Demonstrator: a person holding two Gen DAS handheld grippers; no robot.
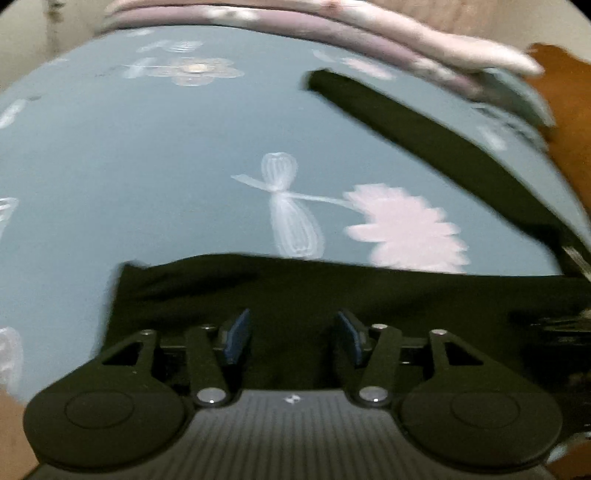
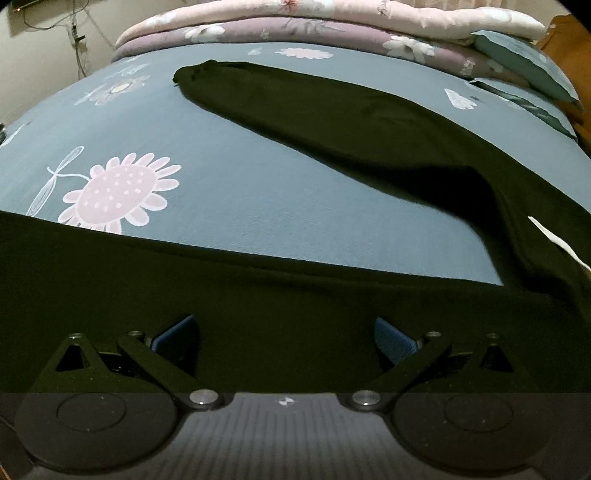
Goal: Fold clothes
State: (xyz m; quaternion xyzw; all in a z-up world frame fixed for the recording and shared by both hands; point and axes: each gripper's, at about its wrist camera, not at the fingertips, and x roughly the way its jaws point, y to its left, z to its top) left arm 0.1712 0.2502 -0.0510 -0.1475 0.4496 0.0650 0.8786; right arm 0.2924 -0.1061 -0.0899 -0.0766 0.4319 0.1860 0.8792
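Note:
A black garment (image 2: 332,122) lies spread on a blue flowered bedsheet (image 2: 258,206). One long part runs to the far side and another band (image 2: 258,302) crosses the near side, with a white strip (image 2: 554,236) showing at the right. My right gripper (image 2: 284,319) is open wide just over the near band, with nothing pressed between its blue pads (image 2: 391,336). In the left wrist view the same black garment (image 1: 332,295) lies under my left gripper (image 1: 292,316), near the cloth's left corner. This gripper is open too, its pads (image 1: 236,338) apart over the cloth.
Folded pink and mauve quilts (image 2: 332,26) are stacked along the far edge of the bed. A teal pillow (image 2: 524,62) lies at the far right beside brown wood (image 2: 569,48). Cables (image 2: 74,33) hang on the wall at the far left.

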